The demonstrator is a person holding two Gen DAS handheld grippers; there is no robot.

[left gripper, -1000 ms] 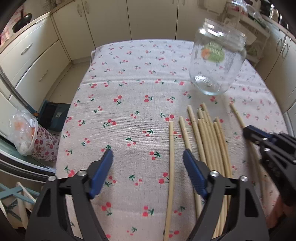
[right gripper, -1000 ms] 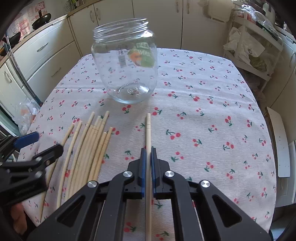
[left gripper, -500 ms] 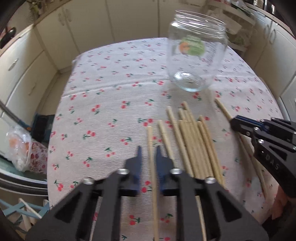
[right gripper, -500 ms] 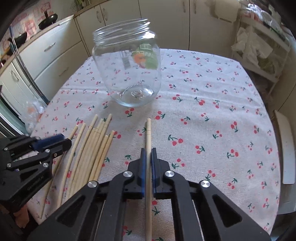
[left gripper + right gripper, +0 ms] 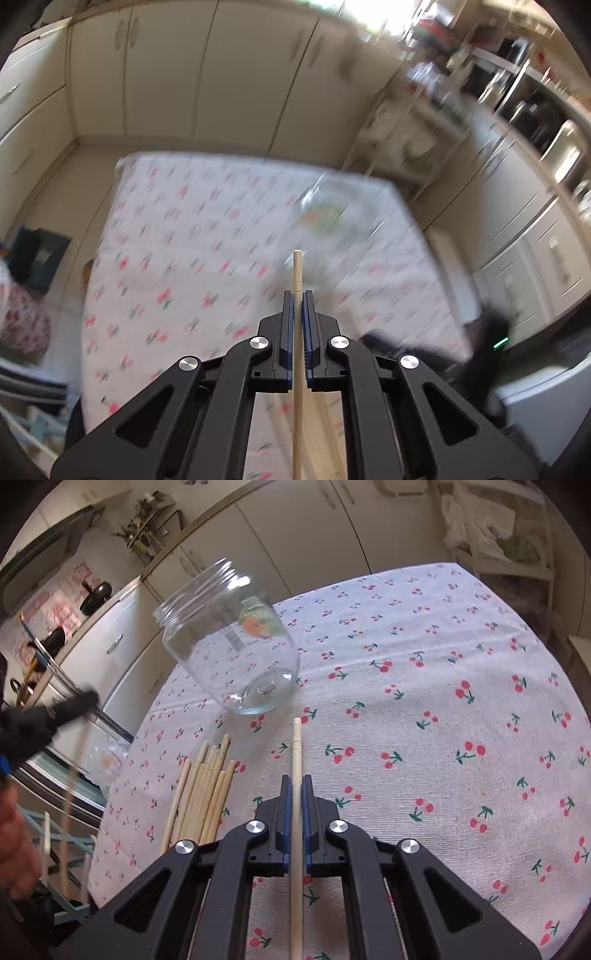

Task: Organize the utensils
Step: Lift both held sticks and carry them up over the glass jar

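My left gripper (image 5: 297, 295) is shut on a wooden chopstick (image 5: 296, 269) and holds it up above the table; that view is blurred. My right gripper (image 5: 296, 780) is shut on another chopstick (image 5: 296, 746), lifted over the cherry-print tablecloth (image 5: 443, 701). A clear glass jar (image 5: 229, 642) stands beyond it, empty. A bundle of several chopsticks (image 5: 201, 794) lies on the cloth to the left. The left gripper (image 5: 48, 716) shows blurred at the far left of the right wrist view, its chopstick (image 5: 74, 775) hanging down.
Cream cabinets (image 5: 221, 74) line the far wall. A shelf rack (image 5: 498, 535) stands at the back right. The table's left edge (image 5: 110, 794) drops to the floor, with a plastic bag (image 5: 22, 321) below.
My left gripper shut on a chopstick and lifted it off the cloth, swinging up fast. My right gripper rose with its chopstick.
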